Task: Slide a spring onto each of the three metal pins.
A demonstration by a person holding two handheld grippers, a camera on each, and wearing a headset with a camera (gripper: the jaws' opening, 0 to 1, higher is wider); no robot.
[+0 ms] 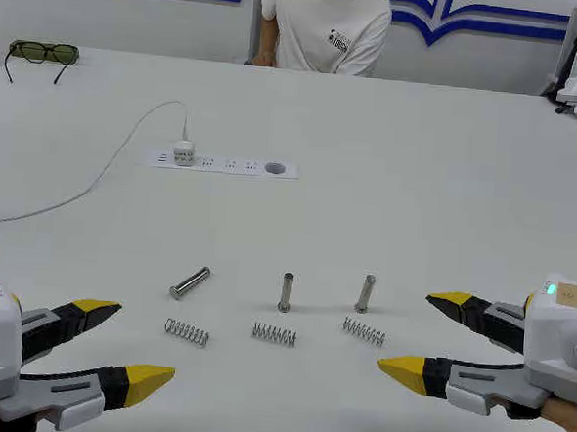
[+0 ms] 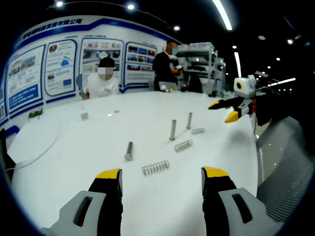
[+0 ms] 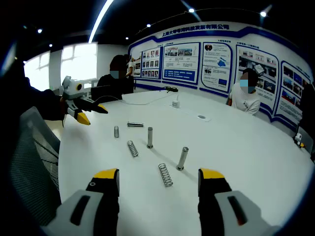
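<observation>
With the left tool and right tool held wide and empty, the light, easily squashed springs are judged best gripped gently mid-coil.

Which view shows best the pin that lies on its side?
The head view: the lying pin shows its whole length from above. The left gripper view shows the pin foreshortened; the right gripper view shows the pin small and far.

Bright, even light covers the white table ahead of the left gripper and right gripper, with only faint, soft shadows beside the pins. High above the jaws, ceiling strip lights glare, and the fisheye bends the table's edge to either side.
</observation>
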